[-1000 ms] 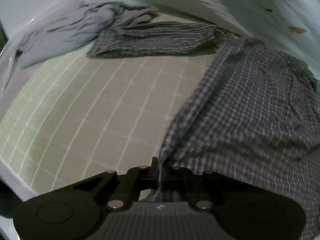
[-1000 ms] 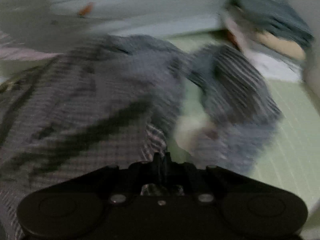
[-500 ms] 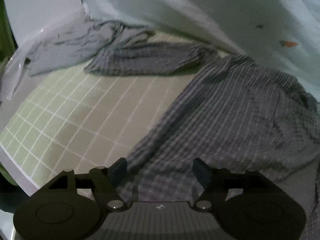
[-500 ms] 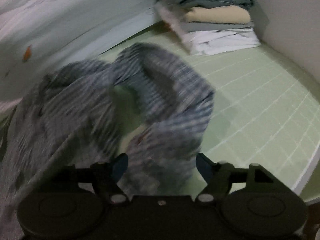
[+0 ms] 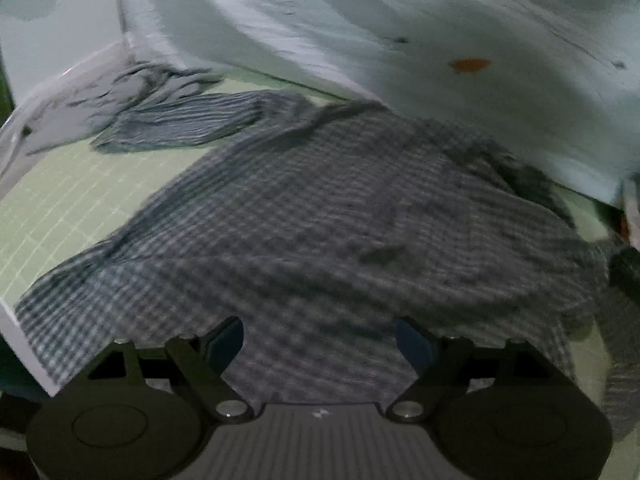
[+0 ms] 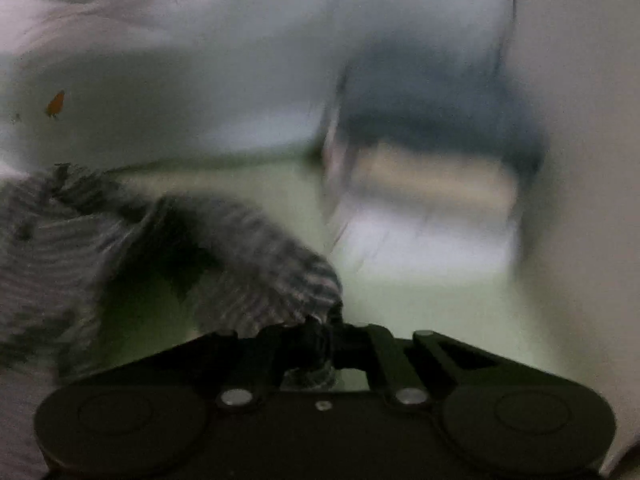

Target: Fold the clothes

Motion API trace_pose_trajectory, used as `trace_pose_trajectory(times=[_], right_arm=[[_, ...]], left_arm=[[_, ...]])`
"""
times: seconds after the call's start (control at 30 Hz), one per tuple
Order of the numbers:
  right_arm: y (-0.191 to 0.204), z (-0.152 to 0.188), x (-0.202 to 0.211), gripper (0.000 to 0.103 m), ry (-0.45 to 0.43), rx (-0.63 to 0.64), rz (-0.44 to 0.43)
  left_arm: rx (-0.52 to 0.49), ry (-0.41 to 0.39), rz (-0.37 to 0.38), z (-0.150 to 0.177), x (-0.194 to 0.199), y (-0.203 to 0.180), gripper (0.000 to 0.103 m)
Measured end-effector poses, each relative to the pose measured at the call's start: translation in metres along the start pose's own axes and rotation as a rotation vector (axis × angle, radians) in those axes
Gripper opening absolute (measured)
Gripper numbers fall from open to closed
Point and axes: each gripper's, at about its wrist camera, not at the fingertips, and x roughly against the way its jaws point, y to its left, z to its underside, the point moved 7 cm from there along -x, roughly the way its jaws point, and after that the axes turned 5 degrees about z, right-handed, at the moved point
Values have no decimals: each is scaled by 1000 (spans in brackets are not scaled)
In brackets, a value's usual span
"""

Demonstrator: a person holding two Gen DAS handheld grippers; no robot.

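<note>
A grey checked shirt (image 5: 340, 216) lies spread over the green gridded mat (image 5: 60, 200), one sleeve (image 5: 192, 124) stretched toward the far left. My left gripper (image 5: 320, 340) hovers over the shirt's near hem, its jaws still opening, nothing pinched between the fingers (image 5: 228, 340). In the blurred right wrist view, my right gripper (image 6: 320, 336) is shut on the shirt's other sleeve (image 6: 256, 272), which runs away to the left, lifted off the mat (image 6: 420, 304).
A crumpled pale grey garment (image 5: 100, 104) lies at the mat's far left corner. A stack of folded clothes (image 6: 432, 184) stands at the far right by the wall. A white sheet (image 5: 400, 40) with an orange mark hangs behind. The mat's near-left edge (image 5: 24, 344) drops off.
The left gripper let go of the shirt's edge, opened and moved right over the shirt body. The right gripper opened, then shut on the sleeve and swung right toward the folded stack.
</note>
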Motion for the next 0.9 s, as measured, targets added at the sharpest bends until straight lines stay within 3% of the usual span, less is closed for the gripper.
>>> trace_pose_trajectory(times=[0.1, 0.2, 0.27, 0.33, 0.43, 0.5, 0.63, 0.7, 0.8, 0.9], right_arm=[[-4, -12, 12, 5, -144, 163, 59], [14, 18, 1, 20, -96, 299, 21], [34, 53, -6, 28, -4, 378, -73], [46, 75, 1, 33, 49, 373, -157], [37, 83, 7, 52, 109, 220, -218], [14, 73, 9, 57, 123, 42, -227], [-53, 55, 9, 80, 98, -335, -152], [-85, 61, -5, 82, 142, -499, -83], [-108, 87, -37, 83, 307, -652, -18], [-101, 113, -57, 81, 457, -709, -46]], left_arm=[[-37, 11, 6, 5, -3, -20, 84], [-50, 25, 8, 10, -5, -31, 84], [-61, 30, 2, 13, -4, -37, 84], [-69, 33, -6, 15, -3, -41, 84], [-65, 44, -21, 19, -2, -41, 86], [-69, 51, -31, 22, -2, -42, 86], [-74, 48, -45, 22, -1, -44, 87], [-69, 42, -48, 20, 0, -45, 87], [-65, 44, -48, 20, -2, -47, 87], [-67, 49, -49, 21, -3, -49, 87]])
